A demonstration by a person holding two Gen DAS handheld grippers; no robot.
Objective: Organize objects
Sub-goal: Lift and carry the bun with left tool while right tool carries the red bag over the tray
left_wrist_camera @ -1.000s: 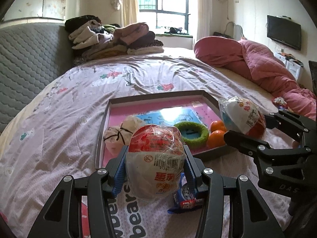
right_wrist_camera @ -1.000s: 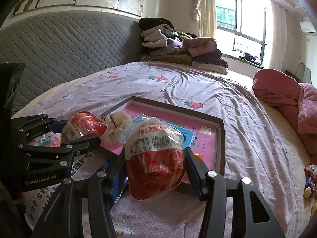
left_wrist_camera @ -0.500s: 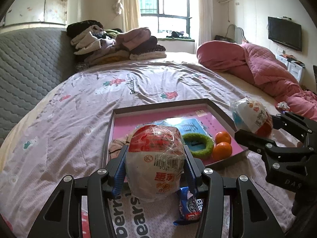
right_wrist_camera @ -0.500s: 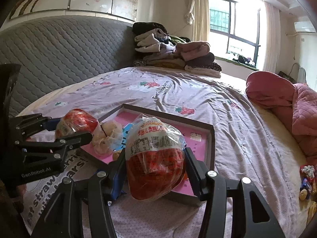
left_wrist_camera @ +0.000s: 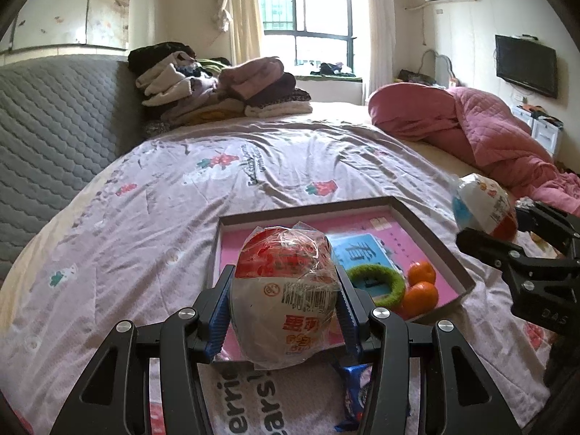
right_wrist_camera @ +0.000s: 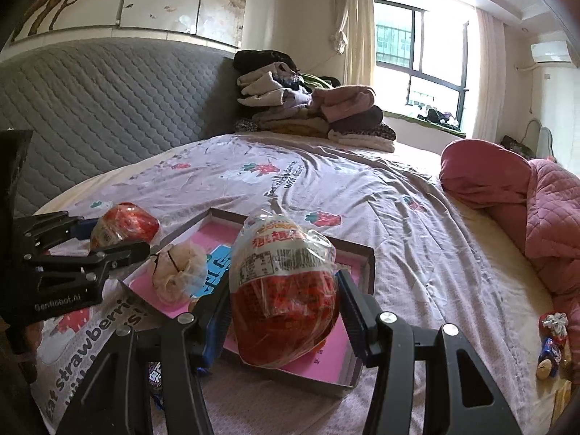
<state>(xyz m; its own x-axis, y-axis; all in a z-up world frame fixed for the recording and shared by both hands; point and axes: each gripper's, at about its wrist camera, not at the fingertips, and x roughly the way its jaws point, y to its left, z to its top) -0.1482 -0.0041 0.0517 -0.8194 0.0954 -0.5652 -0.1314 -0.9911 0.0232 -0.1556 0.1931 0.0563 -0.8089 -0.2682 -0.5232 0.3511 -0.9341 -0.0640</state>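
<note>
- Covering most of the bed (left_wrist_camera: 152, 217), the sheet hides its near edge.
- The tray (left_wrist_camera: 427, 217) has its near edge masked by wrapped snacks.
- Left tongs (left_wrist_camera: 284, 311) clamp one wrapped snack (left_wrist_camera: 286, 297); right tongs (right_wrist_camera: 284, 311) clamp another (right_wrist_camera: 282, 290), both above the tray.
- A blue packet (left_wrist_camera: 353, 395) is half hidden.

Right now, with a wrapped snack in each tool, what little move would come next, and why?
Probably carry both forward over the tray and lower them: the left tool and right tool each grip a wrapped snack beside it, and pink floor shows free.
</note>
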